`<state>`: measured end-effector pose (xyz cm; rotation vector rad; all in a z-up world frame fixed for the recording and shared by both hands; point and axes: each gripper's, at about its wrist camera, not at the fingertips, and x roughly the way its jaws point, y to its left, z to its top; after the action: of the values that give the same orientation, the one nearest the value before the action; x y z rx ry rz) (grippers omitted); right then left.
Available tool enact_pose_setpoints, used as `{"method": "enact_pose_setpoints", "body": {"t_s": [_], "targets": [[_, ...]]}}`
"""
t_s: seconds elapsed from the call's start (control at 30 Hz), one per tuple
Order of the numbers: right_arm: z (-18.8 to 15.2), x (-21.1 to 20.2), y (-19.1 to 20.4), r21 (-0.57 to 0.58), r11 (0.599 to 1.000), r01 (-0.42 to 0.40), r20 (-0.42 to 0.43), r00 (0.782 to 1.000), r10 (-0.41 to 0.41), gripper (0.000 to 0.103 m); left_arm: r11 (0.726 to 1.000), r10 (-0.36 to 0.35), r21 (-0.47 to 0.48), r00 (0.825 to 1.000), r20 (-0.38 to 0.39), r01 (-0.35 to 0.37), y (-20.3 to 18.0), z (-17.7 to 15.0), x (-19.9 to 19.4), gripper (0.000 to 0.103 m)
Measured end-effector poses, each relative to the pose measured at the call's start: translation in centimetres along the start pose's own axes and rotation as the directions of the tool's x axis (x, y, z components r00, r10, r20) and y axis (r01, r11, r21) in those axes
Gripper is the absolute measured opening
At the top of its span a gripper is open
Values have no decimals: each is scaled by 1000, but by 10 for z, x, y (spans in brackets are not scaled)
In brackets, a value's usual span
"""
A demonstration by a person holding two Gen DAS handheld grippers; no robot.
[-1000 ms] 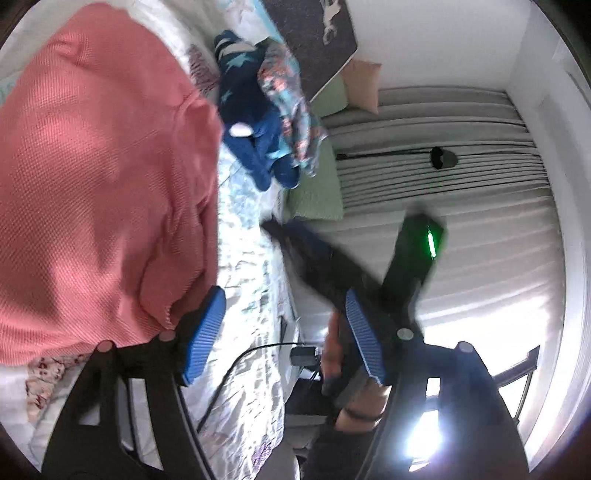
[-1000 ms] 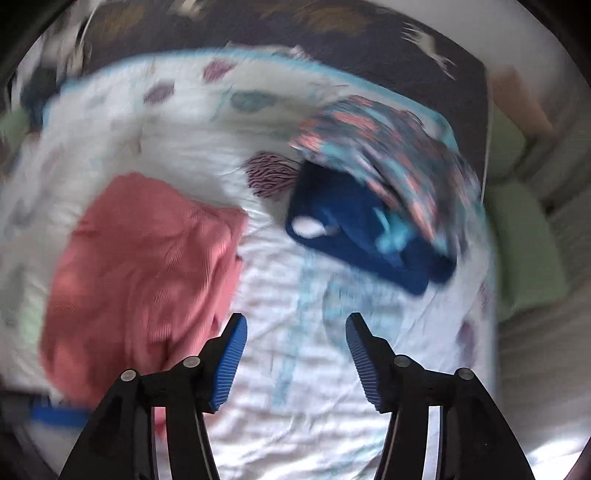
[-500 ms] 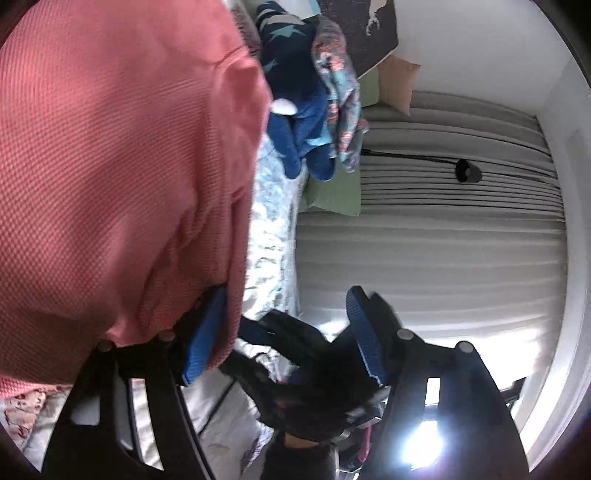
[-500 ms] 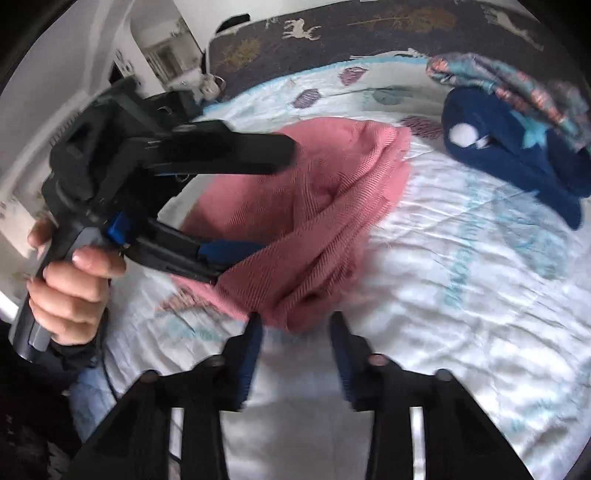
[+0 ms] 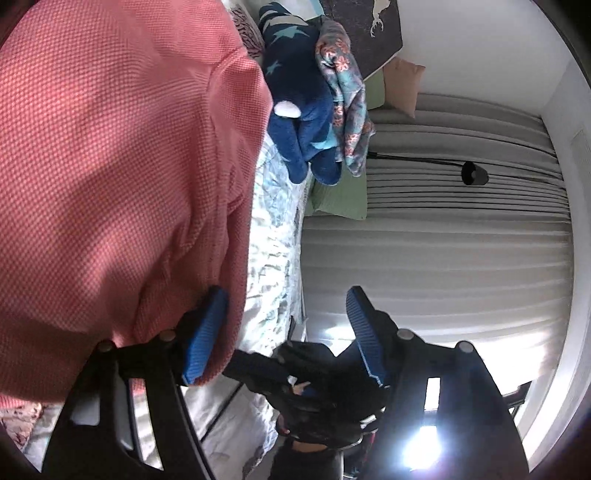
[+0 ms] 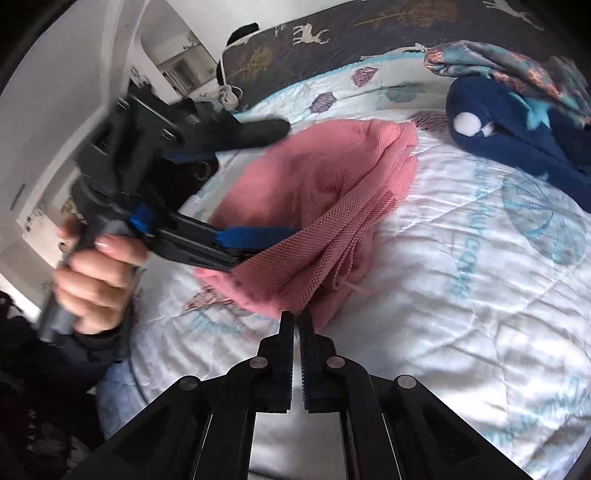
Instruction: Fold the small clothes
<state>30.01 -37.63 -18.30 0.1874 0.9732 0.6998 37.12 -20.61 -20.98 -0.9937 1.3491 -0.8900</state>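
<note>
A pink knit garment (image 6: 325,206) lies bunched on the bed and fills the left of the left wrist view (image 5: 118,177). My right gripper (image 6: 296,321) is shut on its near lower edge. My left gripper (image 5: 286,325) is open; its lower finger (image 6: 255,236) lies under the garment's left edge, its upper finger (image 6: 243,134) above the cloth. In the left wrist view the pink cloth drapes over the left pad (image 5: 205,332).
A navy star-print garment (image 6: 517,136) and a floral garment (image 6: 509,66) lie at the bed's far right. The white quilt (image 6: 461,280) covers the bed. A dark headboard (image 6: 369,33) stands behind. Curtains (image 5: 443,258) hang past the bed's edge.
My right gripper has swung toward the pink garment and closed on its near edge. My left gripper has moved in against the garment's left edge, still open.
</note>
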Motion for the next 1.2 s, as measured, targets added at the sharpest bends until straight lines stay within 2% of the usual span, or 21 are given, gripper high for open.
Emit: {"method": "enact_pose_setpoints", "body": {"t_s": [0.13, 0.23, 0.27, 0.3, 0.33, 0.37, 0.4, 0.43, 0.53, 0.6, 0.7, 0.77, 0.83, 0.87, 0.9, 0.97, 1.03, 1.1, 1.2], "targets": [[-10, 13, -5, 14, 997, 72, -68, 995, -71, 2, 999, -22, -39, 1000, -3, 21, 3, 0, -2, 68], [-12, 9, 3, 3, 1000, 25, -43, 999, -25, 6, 999, -40, -17, 999, 0, 40, -9, -1, -19, 68], [-10, 3, 5, -9, 1000, 19, -21, 1000, -19, 11, 999, -49, -1, 999, 10, 49, -14, -2, -27, 68], [-7, -2, 6, -5, 1000, 13, 5, 1000, -13, 23, 998, -62, 22, 998, 25, 61, -20, -3, -35, 68], [-1, -10, 7, 29, 1000, -1, 43, 999, 0, 30, 997, -71, 45, 997, 37, 69, -26, -4, -44, 68], [3, -14, 7, 55, 998, -7, 62, 998, 3, 49, 995, -76, 68, 996, 49, 73, -32, -6, -53, 68], [10, -22, 10, 78, 997, 7, 92, 996, -14, 63, 993, -81, 87, 995, 61, 75, -37, -7, -62, 69], [15, -27, 14, 69, 997, 26, 110, 993, -33, 64, 992, -81, 107, 994, 74, 73, -40, -8, -70, 69], [30, -29, 48, -86, 990, 112, 130, 986, -101, 64, 991, -25, 135, 992, 125, 8, -36, -6, -83, 71], [39, -19, 72, -209, 964, 166, 93, 984, -149, 64, 993, 9, 114, 991, 135, -25, -25, -3, -84, 71], [42, 17, 103, -381, 903, 198, -15, 975, -220, 63, 998, 28, 60, 992, 122, -35, 2, 4, -80, 71], [42, 45, 109, -453, 860, 236, -92, 947, -308, 60, 999, 45, 20, 991, 130, -48, 20, 8, -79, 70], [40, 70, 103, -489, 822, 293, -157, 897, -413, 44, 1000, 22, -2, 992, 122, -22, 31, 10, -79, 70], [37, 78, 99, -498, 806, 319, -169, 876, -452, 27, 1000, 3, -9, 993, 117, -2, 35, 11, -81, 70], [33, 79, 91, -486, 809, 330, -171, 872, -459, 17, 1000, -7, -12, 993, 117, 8, 37, 11, -83, 70], [29, 67, 82, -420, 852, 313, -154, 900, -407, 11, 1000, 14, 7, 991, 131, -15, 36, 10, -87, 70], [27, 49, 74, -340, 896, 284, -122, 932, -341, 10, 997, 51, 48, 988, 148, -58, 32, 8, -89, 70], [19, 27, 58, -206, 950, 236, -68, 965, -254, 8, 995, 59, 74, 987, 151, -71, 33, 6, -90, 70], [2, 20, 32, -52, 980, 190, -56, 980, -193, 7, 995, 46, 77, 988, 148, -58, 38, 4, -90, 70]]}}
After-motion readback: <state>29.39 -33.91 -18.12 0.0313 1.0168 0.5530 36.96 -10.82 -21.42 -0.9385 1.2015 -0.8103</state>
